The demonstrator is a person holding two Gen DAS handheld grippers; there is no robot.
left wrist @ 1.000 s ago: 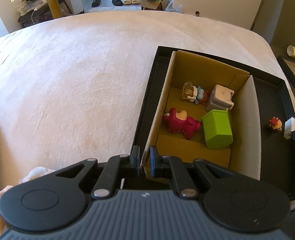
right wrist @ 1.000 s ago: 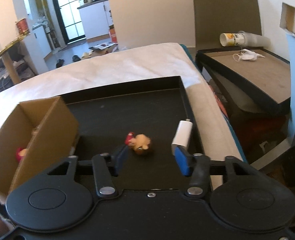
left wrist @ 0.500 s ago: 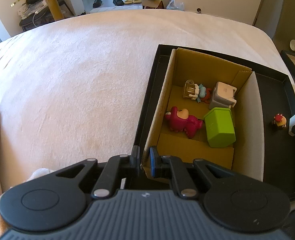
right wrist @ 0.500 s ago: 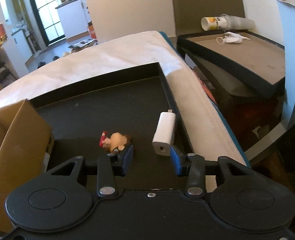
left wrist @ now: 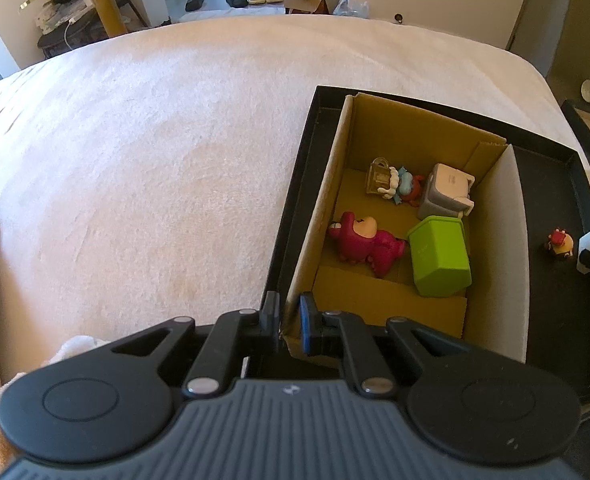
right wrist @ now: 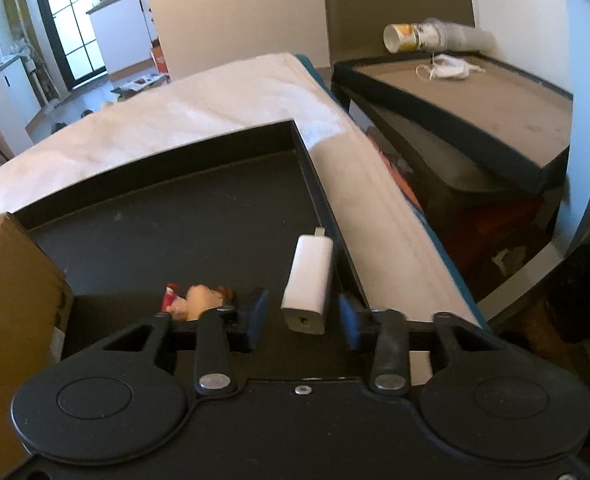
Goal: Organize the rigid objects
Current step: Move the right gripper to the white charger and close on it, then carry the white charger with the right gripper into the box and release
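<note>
Two tools work: the left tool (left wrist: 289,318) is clamped on the cardboard box (left wrist: 319,216) wall at lower centre; the right tool (right wrist: 301,314), fingers apart, straddles the white charger (right wrist: 309,280) in the black tray (right wrist: 175,216), lower centre.

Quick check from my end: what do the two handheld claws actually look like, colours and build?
Both match: the left claw and right claw have matte black linkage arms with silver pivot rivets, two round black discs at the base, and blue pads on the fingertips. The left body shows ribbed grey plastic with a small logo. No cables or sleeves are visible.
</note>
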